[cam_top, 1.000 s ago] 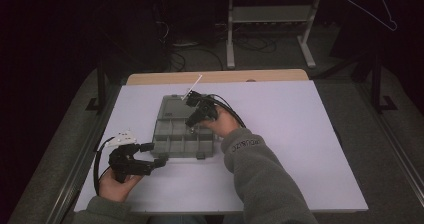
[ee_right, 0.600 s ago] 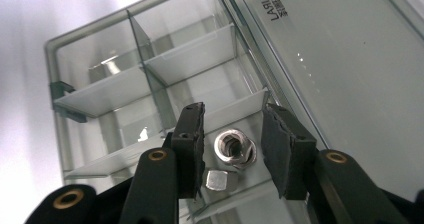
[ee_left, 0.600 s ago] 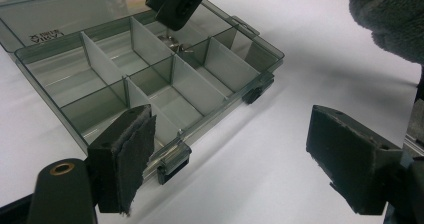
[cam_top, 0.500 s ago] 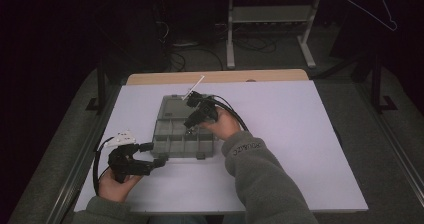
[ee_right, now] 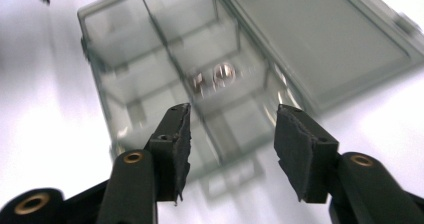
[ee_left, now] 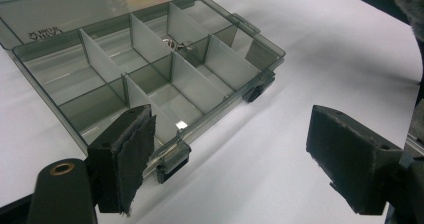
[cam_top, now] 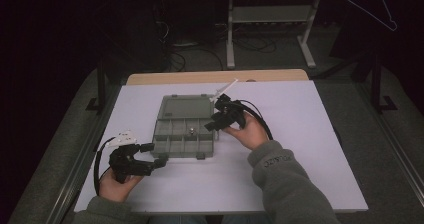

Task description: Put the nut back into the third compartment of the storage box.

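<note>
A grey see-through compartment box (cam_top: 185, 152) lies on the table, its lid (cam_top: 187, 106) folded flat behind it. A small metal piece (cam_top: 191, 130) rests in a middle compartment. My right gripper (cam_top: 211, 123) hovers at the box's right edge; its jaws have just been opening and nothing is between them. In the right gripper view the box (ee_right: 125, 59) and the metal piece (ee_right: 215, 79) are blurred beyond the parted right gripper (ee_right: 232, 144). My left gripper (cam_top: 156, 154) rests open by the box's front left corner. In the left gripper view the left gripper (ee_left: 235, 159) gapes beside the box's front wall (ee_left: 220, 111).
A white sheet (cam_top: 300, 149) covers the table, with bare room to the right of and in front of the box. Behind the table stand a metal rack (cam_top: 270, 19) and cables on the floor. A wire hanger (cam_top: 372, 4) is at the top right.
The right hand has pulled back from over the box to its right edge, with its jaws parted. The metal piece now shows in the compartment. The left hand has stayed put.
</note>
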A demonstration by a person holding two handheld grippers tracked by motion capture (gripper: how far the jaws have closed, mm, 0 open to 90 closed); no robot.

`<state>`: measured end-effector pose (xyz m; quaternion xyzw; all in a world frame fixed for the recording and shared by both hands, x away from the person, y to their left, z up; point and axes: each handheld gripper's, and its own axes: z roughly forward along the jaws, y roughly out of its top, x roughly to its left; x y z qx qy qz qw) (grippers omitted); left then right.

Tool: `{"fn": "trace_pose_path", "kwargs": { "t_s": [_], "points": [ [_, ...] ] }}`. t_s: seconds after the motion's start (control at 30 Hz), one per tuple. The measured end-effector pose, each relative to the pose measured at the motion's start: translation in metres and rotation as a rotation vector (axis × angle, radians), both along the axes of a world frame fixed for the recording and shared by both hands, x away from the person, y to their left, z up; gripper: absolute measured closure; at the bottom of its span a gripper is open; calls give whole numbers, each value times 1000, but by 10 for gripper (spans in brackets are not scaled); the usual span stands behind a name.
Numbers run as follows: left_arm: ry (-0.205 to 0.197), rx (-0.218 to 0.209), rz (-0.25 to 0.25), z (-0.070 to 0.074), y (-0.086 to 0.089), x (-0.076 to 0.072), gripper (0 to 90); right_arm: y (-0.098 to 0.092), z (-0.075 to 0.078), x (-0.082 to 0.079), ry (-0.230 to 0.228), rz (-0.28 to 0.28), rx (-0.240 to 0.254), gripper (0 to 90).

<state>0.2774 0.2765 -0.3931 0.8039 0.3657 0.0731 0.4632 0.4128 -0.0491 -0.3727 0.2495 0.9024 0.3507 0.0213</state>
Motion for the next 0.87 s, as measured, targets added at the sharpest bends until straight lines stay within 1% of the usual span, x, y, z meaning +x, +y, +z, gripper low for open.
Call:
{"fn": "trace_pose_path", "kwargs": {
  "t_s": [0.03,0.07,0.13,0.23,0.3,0.33,0.37,0.4,0.5,0.53,0.6,0.67,0.7,0.83,0.87],
  "points": [
    [4,-5,5,0,-1,-1,185,-8,0,-5,-8,-8,9,470],
    [0,0,2,0,-1,0,185,-14,0,-11,10,-33,18,467],
    [-2,2,1,0,-1,0,185,-28,-1,-20,18,-54,24,460],
    [5,2,4,-1,-2,0,185,-47,-2,-33,22,-78,39,443],
    [3,3,3,-1,-3,0,185,-57,-3,-42,13,-84,31,435],
    [11,-2,9,-2,-3,-1,185,-63,-4,-47,12,-93,33,426],
    [11,1,5,-2,-3,0,185,-68,-5,-51,12,-96,33,412],
    [11,3,5,-2,-3,0,185,-75,-5,-56,6,-110,35,397],
    [14,9,2,-3,-4,0,185,-88,-7,-67,3,-129,47,386],
    [14,8,2,-3,-4,0,185,-93,-8,-71,-6,-133,51,381],
    [15,6,3,-3,-4,0,185,-102,-10,-78,0,-150,63,369],
    [14,8,1,-3,-4,0,185,-111,-12,-84,-6,-166,66,349],
    [8,14,-5,-3,-4,0,185,-114,-13,-87,-4,-177,67,339],
    [8,18,-9,-3,-5,0,185,-128,-16,-99,-5,-210,86,301],
    [8,19,-9,-3,-5,0,185,-130,-16,-101,-5,-211,89,297]
  ]
}}
